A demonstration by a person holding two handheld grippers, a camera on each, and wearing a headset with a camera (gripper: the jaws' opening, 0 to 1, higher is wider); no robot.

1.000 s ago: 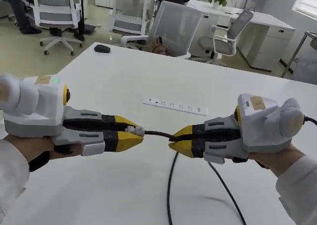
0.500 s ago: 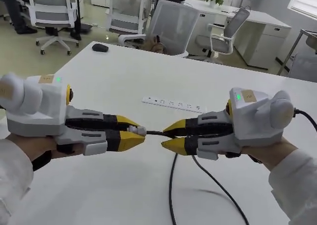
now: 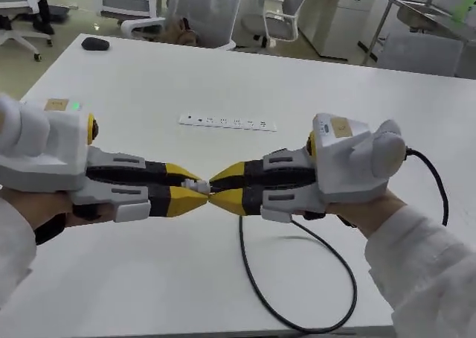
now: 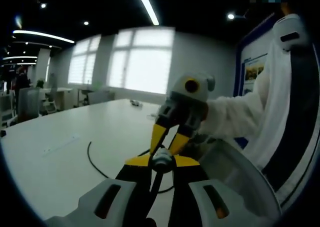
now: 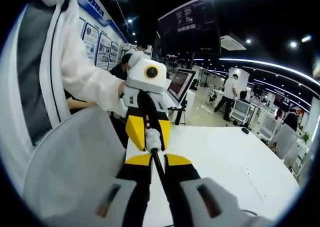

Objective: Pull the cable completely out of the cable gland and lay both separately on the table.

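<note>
Cable gland (image 3: 197,185) held above table (image 3: 223,70); cable (image 3: 241,245) loops near its front edge.

Nothing could be read: the tan sticker (image 3: 56,105) on the left gripper (image 3: 202,190), another sticker (image 3: 341,126) on the right gripper (image 3: 214,190) and the wall posters (image 5: 102,47) at ten o'clock were blurred.

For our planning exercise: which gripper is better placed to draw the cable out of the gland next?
Probably right. The right gripper clamps the cable just beside the cable gland, with slack looping below; the left gripper holds the gland.
</note>
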